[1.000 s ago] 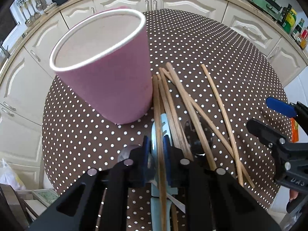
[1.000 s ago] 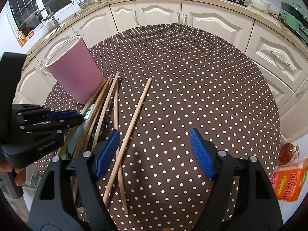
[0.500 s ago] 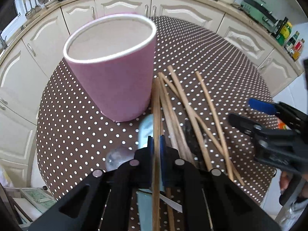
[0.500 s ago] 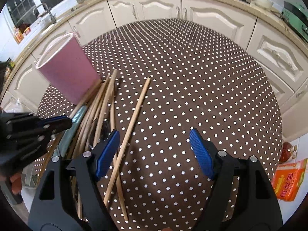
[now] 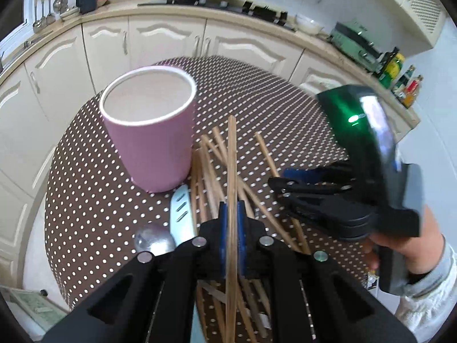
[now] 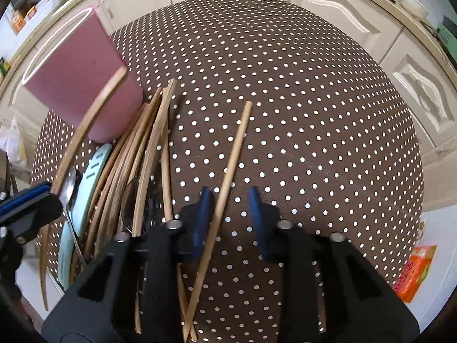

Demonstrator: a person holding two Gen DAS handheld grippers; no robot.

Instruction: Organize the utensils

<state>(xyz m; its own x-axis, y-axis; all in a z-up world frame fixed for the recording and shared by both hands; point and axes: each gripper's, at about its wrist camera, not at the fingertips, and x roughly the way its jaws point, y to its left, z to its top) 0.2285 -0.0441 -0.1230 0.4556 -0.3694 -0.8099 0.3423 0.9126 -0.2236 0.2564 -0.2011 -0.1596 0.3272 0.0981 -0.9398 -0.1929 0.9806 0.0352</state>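
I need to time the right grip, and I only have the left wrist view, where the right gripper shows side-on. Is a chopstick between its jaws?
Observer: Yes. The right gripper is closing with the lone chopstick between its jaws. One pad is beside it, the other not yet on it.
Operator: Does that chopstick cross anything?
Observer: Its near end crosses a second chopstick under the gripper's body. Its far half lies alone on the dotted tablecloth.
Operator: Anything further right?
Observer: An orange packet shows past the cloth's right rim. I cannot tell what it rests on.
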